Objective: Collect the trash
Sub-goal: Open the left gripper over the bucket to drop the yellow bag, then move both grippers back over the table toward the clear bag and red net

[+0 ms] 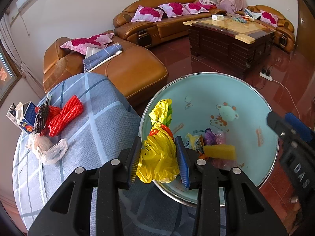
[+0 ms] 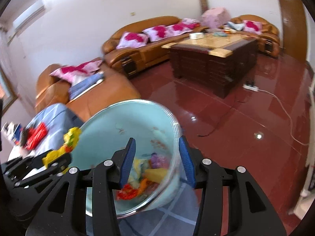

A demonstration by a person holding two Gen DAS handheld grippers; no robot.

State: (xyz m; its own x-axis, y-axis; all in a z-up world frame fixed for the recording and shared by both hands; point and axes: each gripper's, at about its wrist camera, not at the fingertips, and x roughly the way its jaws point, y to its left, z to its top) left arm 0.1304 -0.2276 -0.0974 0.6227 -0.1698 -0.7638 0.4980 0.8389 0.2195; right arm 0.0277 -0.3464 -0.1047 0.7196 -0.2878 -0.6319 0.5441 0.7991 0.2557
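Yellow plastic bag (image 1: 159, 157) is clamped in left gripper (image 1: 159, 158) above basin (image 1: 246, 90).

The right wrist view is smeared by motion: the basin (image 2: 126, 122) rim at 3 o'clock doubles, and the scraps (image 2: 145, 173) inside run together. Whether the right gripper (image 2: 157, 161) touches the wall cannot be told

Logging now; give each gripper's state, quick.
Left gripper: closed on the yellow bag.
Right gripper: open, fingers astride the basin rim.
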